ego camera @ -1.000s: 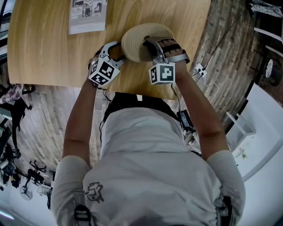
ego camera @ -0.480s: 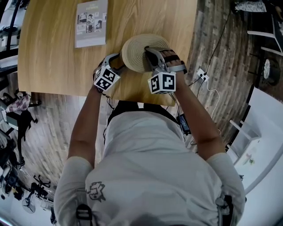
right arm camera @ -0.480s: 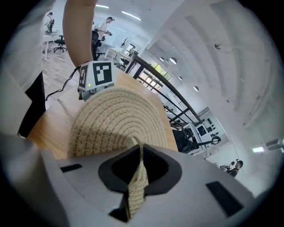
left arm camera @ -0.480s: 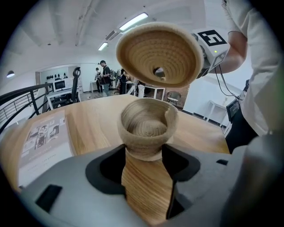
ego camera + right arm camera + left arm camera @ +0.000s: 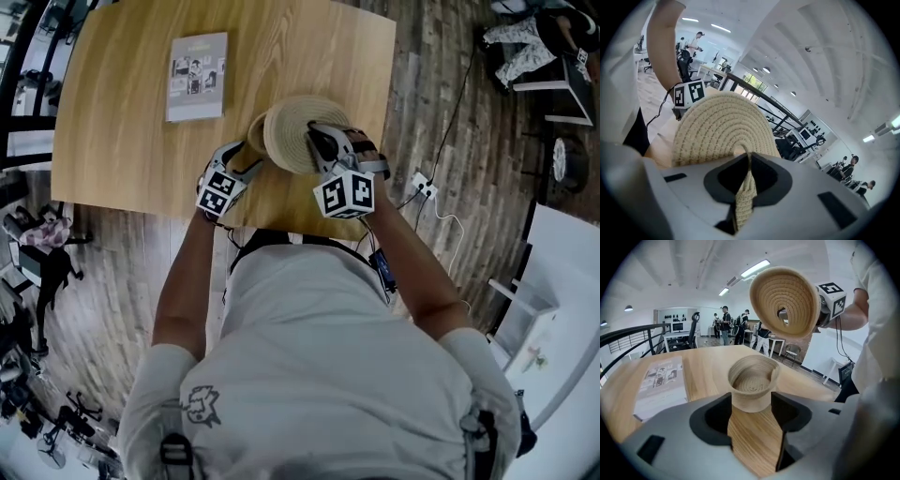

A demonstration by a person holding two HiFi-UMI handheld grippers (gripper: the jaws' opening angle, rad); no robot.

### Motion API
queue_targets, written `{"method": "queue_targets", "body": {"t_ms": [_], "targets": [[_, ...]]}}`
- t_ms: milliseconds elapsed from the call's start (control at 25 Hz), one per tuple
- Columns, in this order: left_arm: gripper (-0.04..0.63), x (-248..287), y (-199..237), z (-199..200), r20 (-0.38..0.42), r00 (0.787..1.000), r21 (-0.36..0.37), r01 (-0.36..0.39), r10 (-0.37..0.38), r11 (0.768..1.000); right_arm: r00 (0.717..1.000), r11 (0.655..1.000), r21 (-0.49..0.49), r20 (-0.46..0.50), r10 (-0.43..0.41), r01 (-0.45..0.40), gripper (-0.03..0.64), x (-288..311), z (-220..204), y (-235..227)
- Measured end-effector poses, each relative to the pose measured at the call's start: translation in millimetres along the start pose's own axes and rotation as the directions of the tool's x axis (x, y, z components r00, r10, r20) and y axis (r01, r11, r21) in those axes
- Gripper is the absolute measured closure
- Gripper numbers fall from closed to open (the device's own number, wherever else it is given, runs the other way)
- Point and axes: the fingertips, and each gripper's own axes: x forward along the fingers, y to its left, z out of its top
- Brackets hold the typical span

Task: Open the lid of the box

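Pinching the lid's (image 5: 292,131) woven loop, the right gripper (image 5: 746,183) has its jaws almost together on it. The lid is tipped on edge just ahead of the jaws and clear of the box (image 5: 751,380), underside toward the left gripper (image 5: 246,155). That gripper's jaws stand wide, clamped on the box sides at their tips, with the box on the table (image 5: 131,122). Both forearms reach forward, elbows bent. A booklet (image 5: 197,77) lies beyond the left gripper.

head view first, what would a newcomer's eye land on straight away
The round woven lid, lifted clear and tilted in the air, pinched by its loop in the right gripper. Below it the open woven box stands on the wooden table, clasped between the left gripper's jaws.
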Motion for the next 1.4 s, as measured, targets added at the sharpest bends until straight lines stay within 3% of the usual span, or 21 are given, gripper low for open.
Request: {"method": "queue_targets", "body": {"t_ms": [200, 400, 640, 760, 960, 1160, 1280, 1400], "targets": [[0.341, -23.7, -14.5, 29.1, 0.076, 0.994, -0.044, -0.073, 0.076, 0.996, 0.997, 0.998, 0.062, 0.072, -0.011, 0.007, 0.592, -31.7, 5.8, -4.6], [0.341, -52.0, -41.0, 81.8, 0.199, 0.97, -0.089, -0.121, 0.136, 0.989, 0.988, 0.986, 0.166, 0.15, -0.023, -0.002, 0.592, -69.1, 9.0, -11.3], [0.344, -83.1, -79.2, 143.3, 0.334, 0.915, -0.113, -0.2, 0.227, 0.973, 0.969, 0.958, 0.285, 0.244, -0.039, -0.034, 0.592, -114.9, 7.2, -22.4], [0.401, -98.4, -103.2, 166.5, 0.384, 0.882, -0.125, -0.245, 0.274, 0.962, 0.956, 0.945, 0.323, 0.288, -0.046, -0.052, 0.592, -140.2, 4.7, -26.9], [0.533, -122.7, -130.7, 188.7, 0.437, 0.819, -0.181, -0.326, 0.373, 0.928, 0.936, 0.937, 0.34, 0.348, -0.048, -0.078, 0.591, -169.4, -1.0, -29.9], [0.582, -140.8, -158.8, 201.1, 0.459, 0.781, -0.175, -0.387, 0.423, 0.905, 0.913, 0.926, 0.36, 0.404, -0.045, -0.113, 0.591, -193.7, -0.2, -29.5], [0.589, -149.5, -174.7, 203.6, 0.458, 0.772, -0.147, -0.423, 0.44, 0.894, 0.896, 0.916, 0.372, 0.442, -0.035, -0.148, 0.591, -209.2, 3.0, -28.4], [0.589, -158.0, -183.8, 202.8, 0.449, 0.77, -0.168, -0.425, 0.453, 0.889, 0.883, 0.907, 0.383, 0.468, -0.029, -0.173, 0.591, -219.0, 4.7, -27.5]]}}
